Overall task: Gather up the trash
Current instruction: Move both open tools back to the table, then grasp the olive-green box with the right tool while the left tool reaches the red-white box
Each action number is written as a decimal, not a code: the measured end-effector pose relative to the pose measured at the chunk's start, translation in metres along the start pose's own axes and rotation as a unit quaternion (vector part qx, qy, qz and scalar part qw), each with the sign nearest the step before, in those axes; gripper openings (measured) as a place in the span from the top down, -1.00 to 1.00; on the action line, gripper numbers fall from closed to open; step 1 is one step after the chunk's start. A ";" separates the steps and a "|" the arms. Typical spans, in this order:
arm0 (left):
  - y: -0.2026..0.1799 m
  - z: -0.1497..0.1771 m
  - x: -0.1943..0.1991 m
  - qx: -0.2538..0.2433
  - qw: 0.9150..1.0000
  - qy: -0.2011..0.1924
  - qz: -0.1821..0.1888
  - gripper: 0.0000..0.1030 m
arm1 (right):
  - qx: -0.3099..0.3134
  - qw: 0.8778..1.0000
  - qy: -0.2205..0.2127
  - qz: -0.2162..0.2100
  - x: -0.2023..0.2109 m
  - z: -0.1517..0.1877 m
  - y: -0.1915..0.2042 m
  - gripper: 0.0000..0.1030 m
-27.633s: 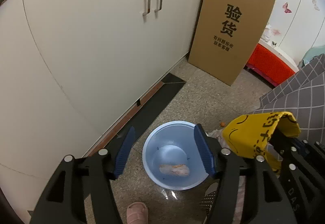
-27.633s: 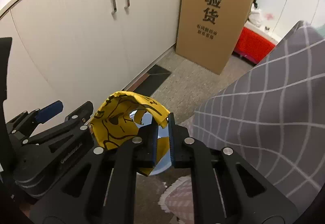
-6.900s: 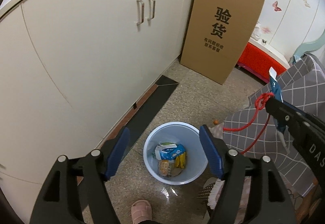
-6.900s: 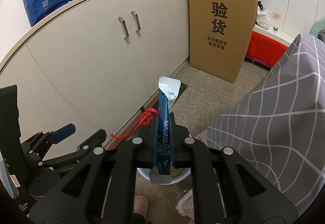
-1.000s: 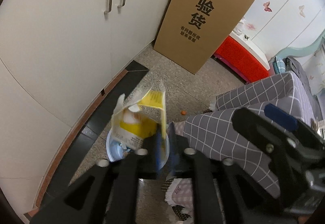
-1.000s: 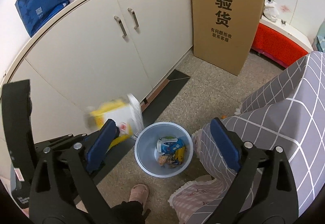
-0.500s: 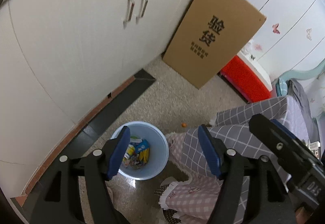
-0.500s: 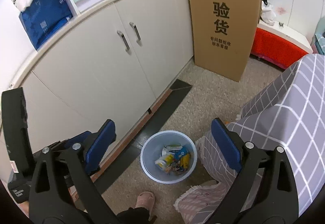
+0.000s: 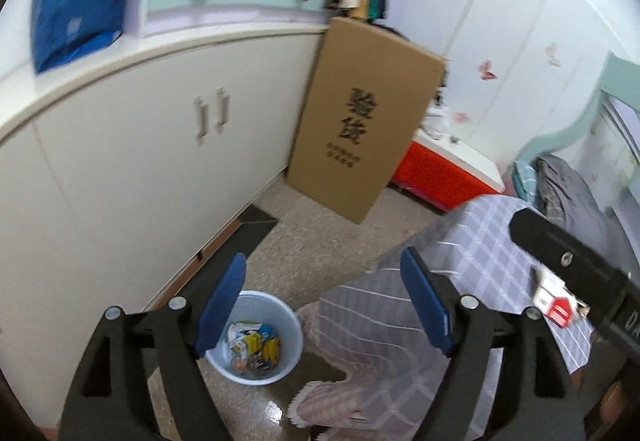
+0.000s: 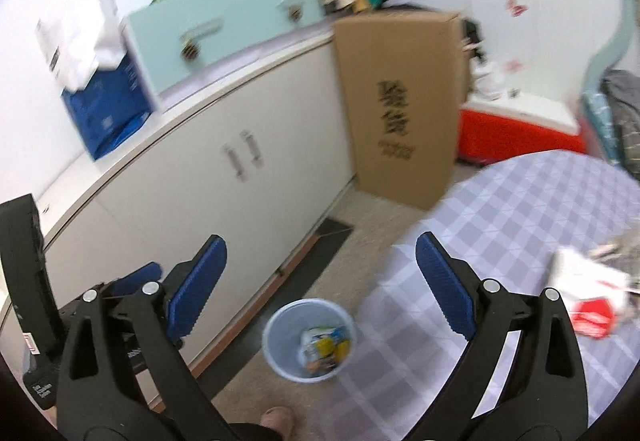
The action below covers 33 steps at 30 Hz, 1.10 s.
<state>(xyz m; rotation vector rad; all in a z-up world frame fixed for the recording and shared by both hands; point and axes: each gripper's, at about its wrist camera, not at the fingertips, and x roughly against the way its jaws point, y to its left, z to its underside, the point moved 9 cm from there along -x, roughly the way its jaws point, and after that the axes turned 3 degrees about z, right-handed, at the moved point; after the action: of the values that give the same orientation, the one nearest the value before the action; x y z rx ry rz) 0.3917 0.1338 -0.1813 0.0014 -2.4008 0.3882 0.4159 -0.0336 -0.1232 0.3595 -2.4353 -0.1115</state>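
Both wrist cams high, angled down; shared: bin [image 9: 253, 337] [image 10: 309, 340], cabinet [image 9: 140, 161] [image 10: 224, 201], cardboard box [image 9: 360, 121] [image 10: 400, 105].

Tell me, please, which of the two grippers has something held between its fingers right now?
Neither: the left gripper and the right gripper both stand wide open and empty. The trash already lies in the blue bucket.

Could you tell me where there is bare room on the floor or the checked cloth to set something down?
Bare floor lies between bin, cardboard box and cabinet. The checked cloth is bare near the box; its near right, around a red-and-white pack, is crowded.
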 end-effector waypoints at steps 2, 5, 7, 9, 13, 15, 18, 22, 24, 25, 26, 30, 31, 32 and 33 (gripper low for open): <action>-0.032 0.004 0.003 -0.018 1.000 -0.001 0.012 -0.54 | -0.012 1.000 -0.009 0.025 0.017 -0.001 -0.034 -0.81; -0.078 0.015 0.003 -0.043 0.998 0.007 0.035 -0.55 | -0.033 0.997 -0.019 0.070 0.043 0.002 -0.090 -0.81; -0.113 0.024 -0.001 -0.064 0.996 0.017 0.054 -0.57 | -0.050 0.993 -0.021 0.108 0.062 0.008 -0.134 -0.81; -0.147 0.034 -0.005 -0.088 0.993 0.026 0.070 -0.57 | -0.068 0.988 -0.026 0.135 0.077 0.014 -0.170 -0.81; -0.222 0.063 -0.018 -0.142 0.985 0.046 0.092 -0.57 | -0.106 0.979 -0.024 0.170 0.099 0.032 -0.233 -0.81; -0.248 0.076 -0.026 -0.161 0.981 0.055 0.094 -0.57 | -0.129 0.975 -0.019 0.183 0.107 0.044 -0.262 -0.81; -0.287 0.097 -0.035 -0.193 0.975 0.060 0.095 -0.57 | -0.156 0.970 -0.014 0.187 0.115 0.059 -0.294 -0.81; -0.332 0.118 -0.049 -0.255 0.964 0.046 0.060 -0.57 | -0.173 0.967 -0.013 0.185 0.117 0.070 -0.314 -0.81; -0.344 0.125 -0.058 -0.281 0.958 0.038 0.033 -0.57 | -0.179 0.966 -0.012 0.187 0.116 0.074 -0.322 -0.81; -0.348 0.126 -0.061 -0.290 0.956 0.038 0.025 -0.57 | -0.183 0.966 -0.009 0.184 0.113 0.076 -0.326 -0.81; -0.351 0.128 -0.066 -0.298 0.954 0.039 0.016 -0.57 | -0.186 0.965 -0.009 0.182 0.114 0.078 -0.328 -0.81; -0.354 0.129 -0.084 -0.323 0.945 0.035 -0.039 -0.57 | -0.196 0.965 -0.008 0.175 0.108 0.083 -0.337 -0.81; -0.355 0.129 -0.089 -0.327 0.943 0.043 -0.046 -0.57 | -0.197 0.965 -0.006 0.174 0.106 0.084 -0.338 -0.81; -0.355 0.127 -0.090 -0.324 0.944 0.042 -0.045 -0.57 | -0.197 0.965 -0.005 0.171 0.104 0.083 -0.337 -0.81; -0.354 0.125 -0.089 -0.321 0.945 0.039 -0.045 -0.57 | -0.196 0.966 -0.005 0.169 0.102 0.082 -0.337 -0.81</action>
<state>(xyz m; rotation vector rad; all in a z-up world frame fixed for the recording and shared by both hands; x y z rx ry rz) 0.4165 -0.2484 -0.2295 -0.1929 -2.3313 -0.4393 0.3653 -0.3869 -0.1825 -0.2325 -2.3738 -0.4362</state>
